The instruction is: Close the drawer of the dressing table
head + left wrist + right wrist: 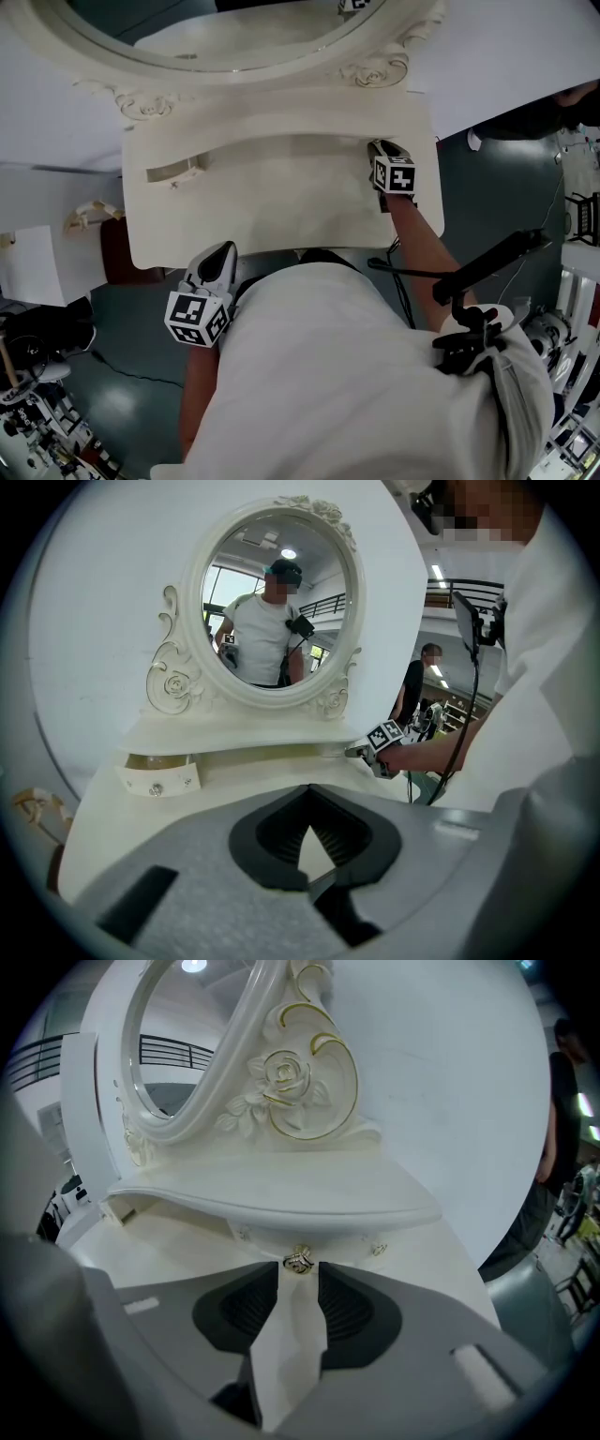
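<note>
Jaws of the right gripper (298, 1286) stand wide apart, their tips on either side of the small gold knob (299, 1262) on the right-hand drawer (342, 1244) of the white dressing table (262, 211), not clamped on it. That drawer front sits back under the shelf (281, 1199) below the oval mirror (272, 602). At the shelf's other end, the left-hand drawer (159, 780) stands pulled out a little. The left gripper (309, 832) hovers off the front edge of the worktop, near the person's body, its jaws closed tip to tip with nothing between them.
</note>
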`<state>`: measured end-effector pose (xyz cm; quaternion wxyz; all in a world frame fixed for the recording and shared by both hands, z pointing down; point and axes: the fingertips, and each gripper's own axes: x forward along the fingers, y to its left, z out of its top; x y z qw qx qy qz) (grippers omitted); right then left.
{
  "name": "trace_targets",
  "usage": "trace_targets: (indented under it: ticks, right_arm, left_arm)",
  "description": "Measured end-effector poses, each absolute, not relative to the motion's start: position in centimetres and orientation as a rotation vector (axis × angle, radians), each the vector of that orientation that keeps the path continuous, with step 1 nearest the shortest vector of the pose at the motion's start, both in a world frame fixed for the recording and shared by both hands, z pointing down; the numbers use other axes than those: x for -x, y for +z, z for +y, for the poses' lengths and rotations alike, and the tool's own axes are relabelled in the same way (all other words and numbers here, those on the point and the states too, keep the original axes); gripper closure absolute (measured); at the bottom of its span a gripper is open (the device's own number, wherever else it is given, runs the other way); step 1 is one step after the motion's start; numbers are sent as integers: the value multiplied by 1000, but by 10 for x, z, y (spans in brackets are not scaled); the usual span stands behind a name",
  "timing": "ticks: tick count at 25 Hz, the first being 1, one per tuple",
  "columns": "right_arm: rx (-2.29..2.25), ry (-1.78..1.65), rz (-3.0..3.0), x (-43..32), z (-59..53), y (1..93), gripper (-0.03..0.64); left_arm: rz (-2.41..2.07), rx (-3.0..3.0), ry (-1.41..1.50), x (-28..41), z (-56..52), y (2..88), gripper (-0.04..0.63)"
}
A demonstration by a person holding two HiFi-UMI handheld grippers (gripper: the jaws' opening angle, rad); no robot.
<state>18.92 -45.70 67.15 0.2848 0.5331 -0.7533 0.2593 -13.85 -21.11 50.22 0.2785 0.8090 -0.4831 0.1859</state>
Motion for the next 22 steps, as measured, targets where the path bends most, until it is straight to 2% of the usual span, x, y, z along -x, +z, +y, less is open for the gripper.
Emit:
trace_targets:
  ticks: [7,9,12,22]
  right_arm:
    - [-1458,703,-1991,-171,-411,669,497]
    - [-1462,696,-1987,-166,-398,667,524]
    - [-1461,675,-1978,-157,-376,662,612]
    - [-1383,667,-2011,-104,-288,644,617]
  left_arm:
    - [-1279,-2194,490,171,-175,500,592]
    - [-1273,-2202,494,179,-166,500,592]
    - [-1265,-2216,491,188,-153,498,592]
    - [-1245,-2249,478,224,-94,492,592]
